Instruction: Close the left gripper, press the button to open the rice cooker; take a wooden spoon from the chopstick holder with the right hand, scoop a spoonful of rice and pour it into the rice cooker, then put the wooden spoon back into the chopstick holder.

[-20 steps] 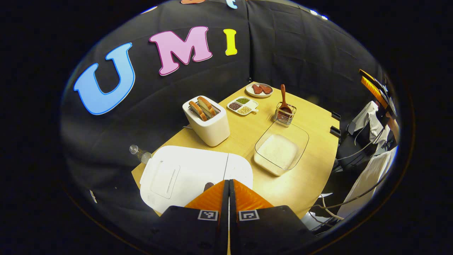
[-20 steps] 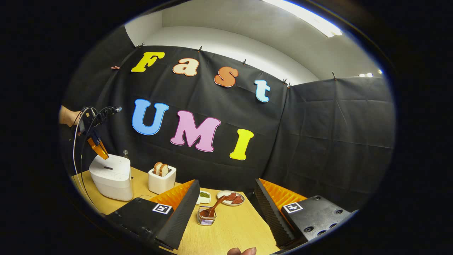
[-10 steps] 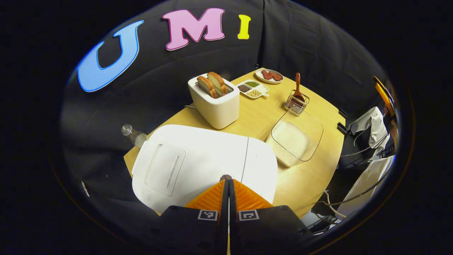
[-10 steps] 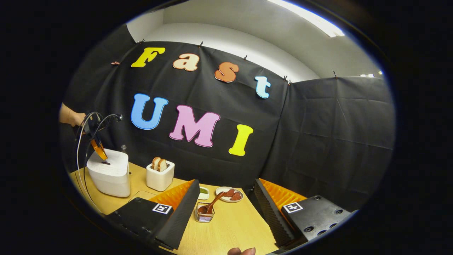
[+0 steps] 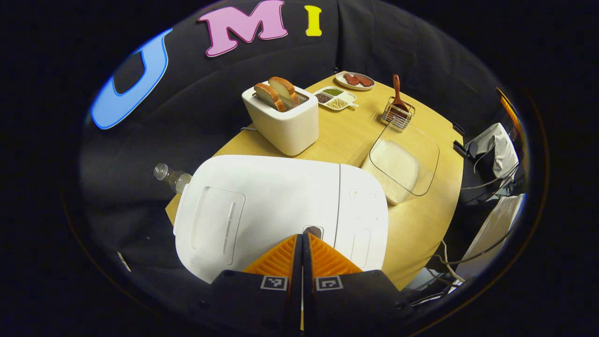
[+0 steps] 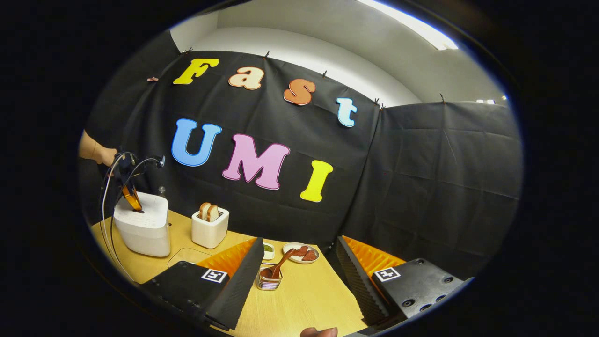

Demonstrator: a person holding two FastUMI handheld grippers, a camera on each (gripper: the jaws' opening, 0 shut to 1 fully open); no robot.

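Note:
The white rice cooker [image 5: 276, 206] stands closed at the table's near left corner. My left gripper [image 5: 303, 235] is shut, its tips right at the dark button [image 5: 312, 230] on the lid. From the right gripper view, the left gripper [image 6: 136, 208] touches the top of the cooker [image 6: 142, 225]. A wooden spoon [image 5: 398, 91] stands in the wire chopstick holder [image 5: 397, 117]. A glass dish of rice [image 5: 398, 164] lies beside it. My right gripper [image 6: 299, 262] is open above the table, with the holder and spoon [image 6: 276, 270] ahead between its fingers.
A white toaster [image 5: 281, 114] with two bread slices stands behind the cooker. A divided dish of beans [image 5: 334, 98] and a plate of red pieces [image 5: 355, 80] sit at the far end. A clear bottle [image 5: 171, 175] stands at the cooker's left. A hand [image 6: 93, 150] holds the left gripper.
My left gripper has come down onto the rice cooker's lid, and its tips now reach the button. The right gripper has barely shifted.

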